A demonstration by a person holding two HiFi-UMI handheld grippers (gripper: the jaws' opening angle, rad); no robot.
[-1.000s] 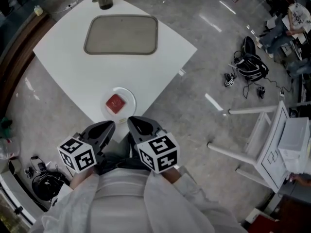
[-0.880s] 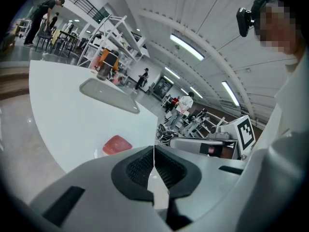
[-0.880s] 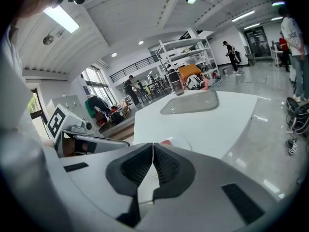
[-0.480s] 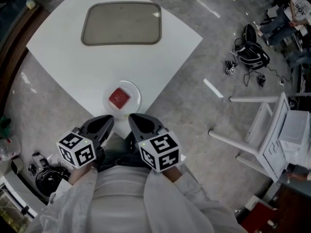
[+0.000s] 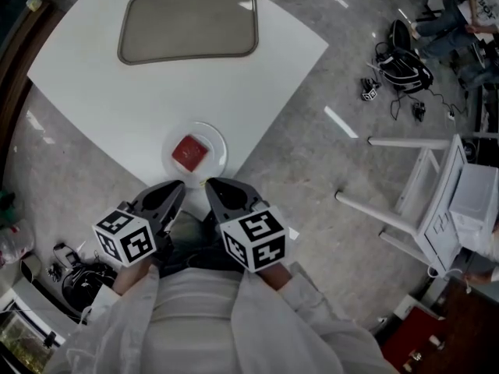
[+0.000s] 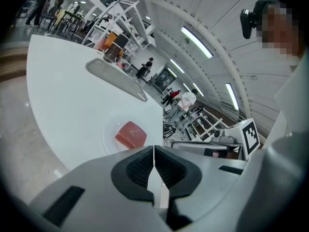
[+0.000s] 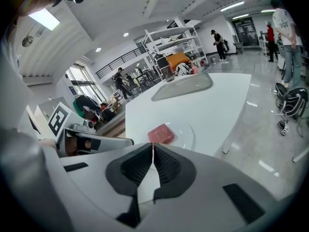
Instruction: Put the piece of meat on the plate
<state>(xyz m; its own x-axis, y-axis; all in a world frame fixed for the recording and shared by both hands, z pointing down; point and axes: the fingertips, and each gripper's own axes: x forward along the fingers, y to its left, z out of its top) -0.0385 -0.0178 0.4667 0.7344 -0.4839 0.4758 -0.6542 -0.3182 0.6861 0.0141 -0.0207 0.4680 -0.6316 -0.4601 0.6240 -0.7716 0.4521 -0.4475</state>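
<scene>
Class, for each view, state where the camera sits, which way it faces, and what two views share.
Head view: on the person's head, steeply down at the table, left gripper, right gripper, sleeves.
Left gripper view: rides that gripper, looks along its shut fingers across the table.
Right gripper view: likewise, shut fingers, each seeing the other gripper.
Shared: the meat on the plate.
</scene>
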